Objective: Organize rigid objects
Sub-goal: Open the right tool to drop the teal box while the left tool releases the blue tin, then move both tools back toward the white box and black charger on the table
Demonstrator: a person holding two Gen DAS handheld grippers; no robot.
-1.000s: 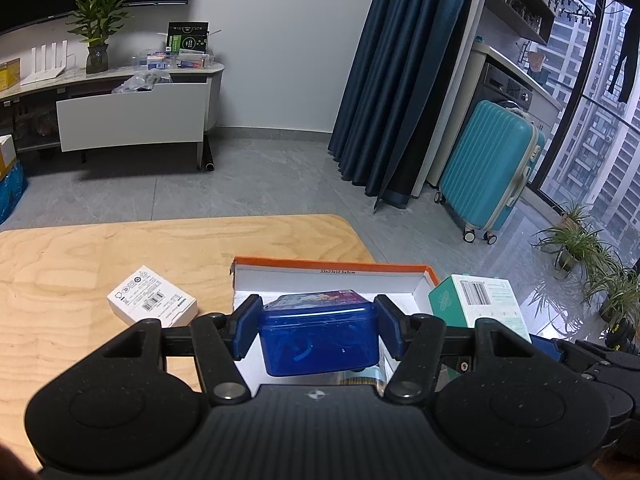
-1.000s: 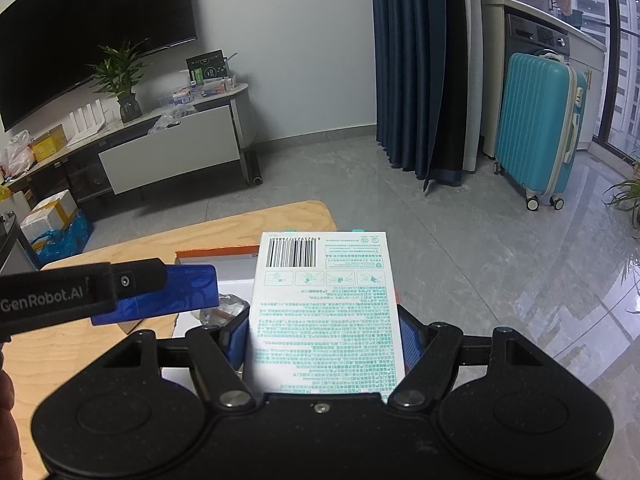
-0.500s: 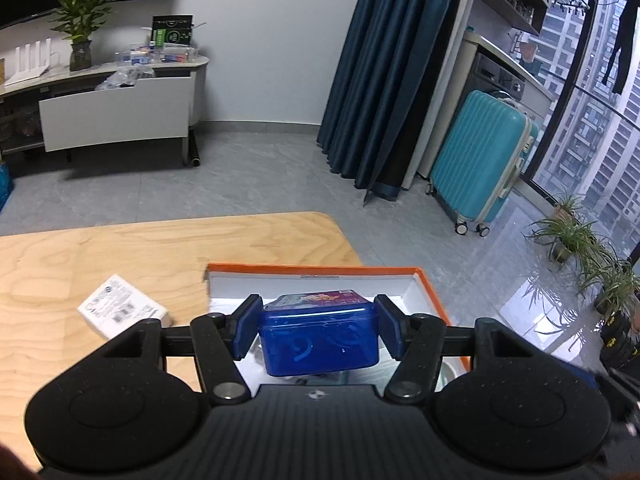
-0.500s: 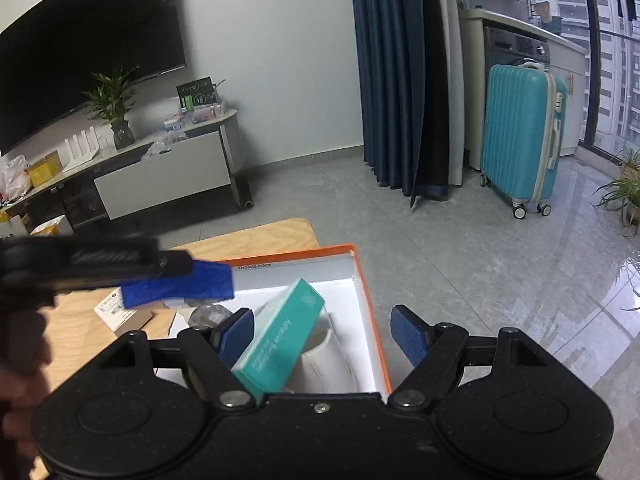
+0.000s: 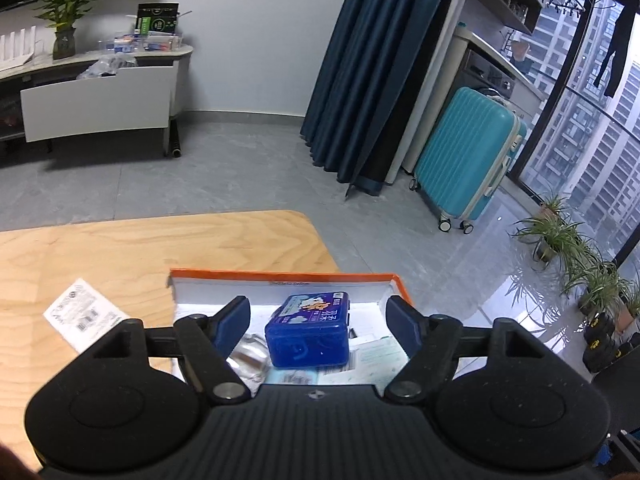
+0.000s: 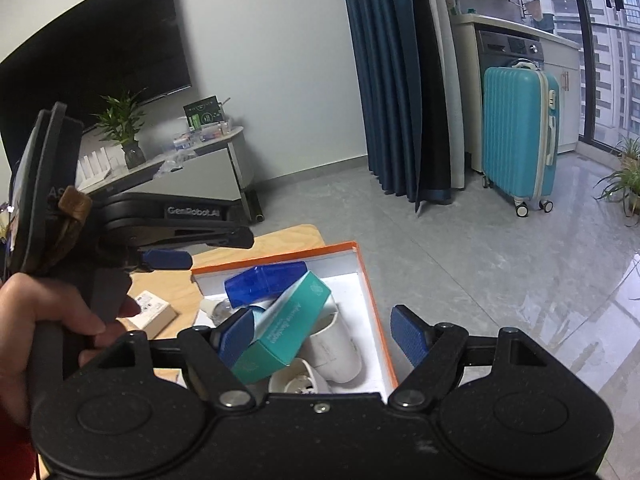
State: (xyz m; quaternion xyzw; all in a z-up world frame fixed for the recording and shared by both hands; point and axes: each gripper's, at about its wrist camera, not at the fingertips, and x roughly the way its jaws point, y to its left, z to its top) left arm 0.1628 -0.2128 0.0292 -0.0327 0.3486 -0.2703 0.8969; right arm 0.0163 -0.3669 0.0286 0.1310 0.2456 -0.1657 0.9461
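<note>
An orange-rimmed white box (image 5: 280,276) sits at the wooden table's right end. A blue plastic case (image 5: 308,332) lies inside it, between the pads of my left gripper (image 5: 318,324), whose jaws are opening and do not touch it. In the right wrist view the blue case (image 6: 264,282) rests against a teal carton (image 6: 284,332) that leans on a white mug (image 6: 336,344). My right gripper (image 6: 323,338) is open just above them, with the carton close by its left pad. The left gripper (image 6: 200,248) hovers over the box's far left corner, held by a hand (image 6: 60,320).
A small white labelled box (image 5: 82,314) lies on the table (image 5: 120,248) left of the orange-rimmed box. The table's right edge runs just past that box, with grey floor beyond. A teal suitcase (image 5: 468,164) and potted plants (image 5: 560,240) stand far off.
My left gripper has opened and let go of the blue case, which now lies in the box. My right gripper released the teal carton, which now leans inside the box.
</note>
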